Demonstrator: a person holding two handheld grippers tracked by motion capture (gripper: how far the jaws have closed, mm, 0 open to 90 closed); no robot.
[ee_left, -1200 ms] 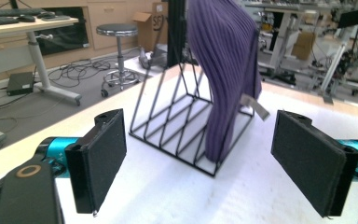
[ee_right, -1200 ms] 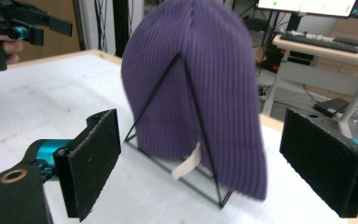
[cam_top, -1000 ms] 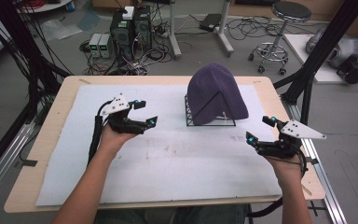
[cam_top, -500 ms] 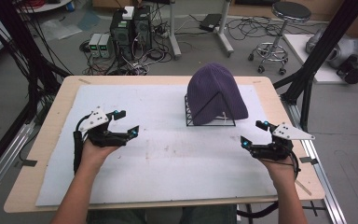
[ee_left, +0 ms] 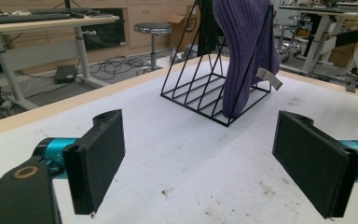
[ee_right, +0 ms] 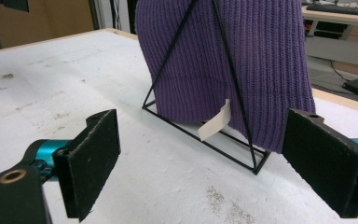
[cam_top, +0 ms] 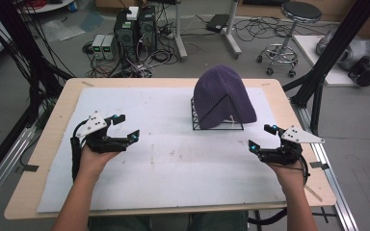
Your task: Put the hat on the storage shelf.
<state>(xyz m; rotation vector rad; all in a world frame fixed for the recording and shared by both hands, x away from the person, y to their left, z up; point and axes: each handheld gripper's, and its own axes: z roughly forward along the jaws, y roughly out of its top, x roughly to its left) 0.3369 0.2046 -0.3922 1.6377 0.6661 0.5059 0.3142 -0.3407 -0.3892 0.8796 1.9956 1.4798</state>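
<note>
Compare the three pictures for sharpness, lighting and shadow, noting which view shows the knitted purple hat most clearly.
High view: soft and slightly blurred, even light, faint shadows. Right gripper view: sharpest on the knitted purple hat, ribs distinct on the black wire rack. Left gripper view: hat sharp but cropped, background dimmer.

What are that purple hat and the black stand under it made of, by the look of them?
The hat looks like knitted yarn, wool or acrylic: fine vertical ribs, matte, draping softly, with a pale label at its hem. The stand looks like thin metal wire with a black coating: straight, rigid rods joined into triangles, with a slight sheen. The exact fibre and metal can't be told.
</note>
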